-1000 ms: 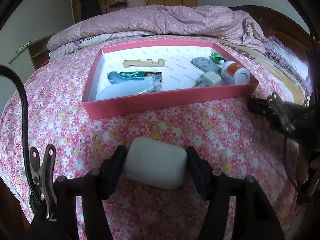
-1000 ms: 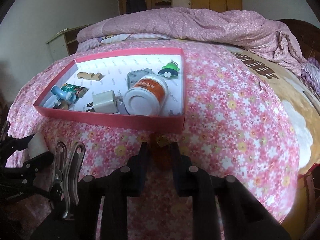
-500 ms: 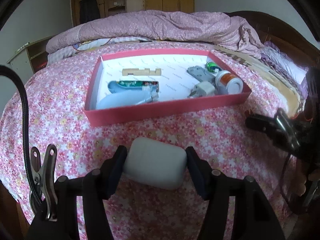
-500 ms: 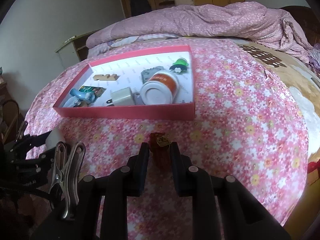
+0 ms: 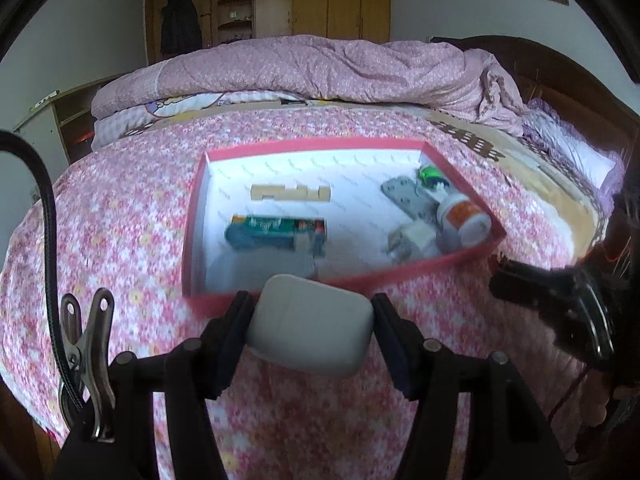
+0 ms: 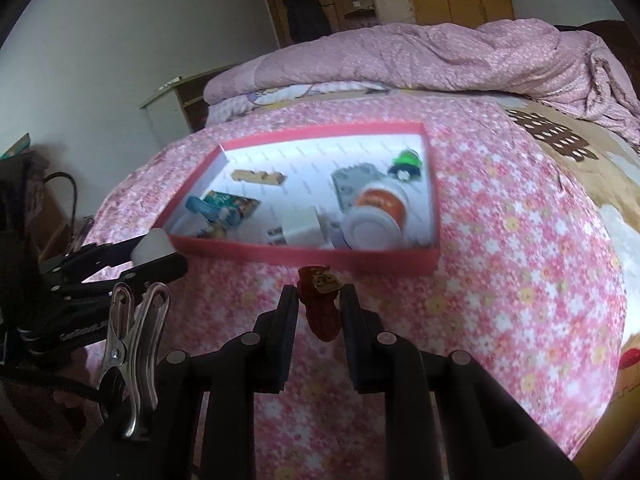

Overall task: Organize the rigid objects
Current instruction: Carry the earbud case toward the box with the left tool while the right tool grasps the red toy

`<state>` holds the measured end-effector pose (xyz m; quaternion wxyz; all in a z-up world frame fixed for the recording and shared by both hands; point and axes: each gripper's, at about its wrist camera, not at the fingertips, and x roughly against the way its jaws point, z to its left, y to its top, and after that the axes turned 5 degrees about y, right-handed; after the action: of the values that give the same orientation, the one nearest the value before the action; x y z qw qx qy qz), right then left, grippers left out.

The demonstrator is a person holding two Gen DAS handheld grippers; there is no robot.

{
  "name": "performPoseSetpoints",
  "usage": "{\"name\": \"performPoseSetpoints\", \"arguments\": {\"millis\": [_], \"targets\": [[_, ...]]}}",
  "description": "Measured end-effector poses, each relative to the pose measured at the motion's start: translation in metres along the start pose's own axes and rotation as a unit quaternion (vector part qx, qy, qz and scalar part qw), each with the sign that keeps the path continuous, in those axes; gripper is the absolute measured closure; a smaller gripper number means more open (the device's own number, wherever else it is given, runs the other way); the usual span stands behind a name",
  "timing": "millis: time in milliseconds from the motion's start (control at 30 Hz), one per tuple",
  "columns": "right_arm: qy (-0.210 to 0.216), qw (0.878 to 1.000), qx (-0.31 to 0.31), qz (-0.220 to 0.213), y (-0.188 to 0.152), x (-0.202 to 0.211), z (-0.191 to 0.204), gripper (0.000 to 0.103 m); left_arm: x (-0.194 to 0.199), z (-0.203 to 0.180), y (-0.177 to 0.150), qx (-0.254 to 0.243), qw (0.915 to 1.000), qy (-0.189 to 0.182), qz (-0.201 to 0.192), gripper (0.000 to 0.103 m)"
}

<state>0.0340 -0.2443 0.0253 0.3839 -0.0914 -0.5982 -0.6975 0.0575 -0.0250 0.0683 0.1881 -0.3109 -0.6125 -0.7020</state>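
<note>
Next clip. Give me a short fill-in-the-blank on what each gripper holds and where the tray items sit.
The left gripper is shut on a ____ case.
The right gripper grips a small ____ trinket.
The bottle in the pink tray lies on its ____.

Missing words: white; red; side

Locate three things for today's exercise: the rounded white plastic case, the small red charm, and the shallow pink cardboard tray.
Rounded white plastic case (image 5: 310, 326), left wrist view, top face.
Small red charm (image 6: 322, 312), right wrist view, red body.
Shallow pink cardboard tray (image 6: 304, 257), right wrist view, near wall.
</note>
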Motion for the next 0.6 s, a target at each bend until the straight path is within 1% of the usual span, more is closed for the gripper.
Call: {"name": "performPoseSetpoints", "arguments": {"millis": [333, 600], "targets": [[0.016, 1.000, 0.000, -0.002, 0.035, -0.018, -0.001, 0.080, -0.027, 0.006, 0.048, 0.001, 0.9999, -0.003, -0.013, 0.039], [0.014, 1.000, -0.001, 0.003, 0.064, -0.046, 0.000, 0.080, -0.067, 0.014, 0.077, 0.010, 0.9999, -0.004, 0.000, 0.039]]}}
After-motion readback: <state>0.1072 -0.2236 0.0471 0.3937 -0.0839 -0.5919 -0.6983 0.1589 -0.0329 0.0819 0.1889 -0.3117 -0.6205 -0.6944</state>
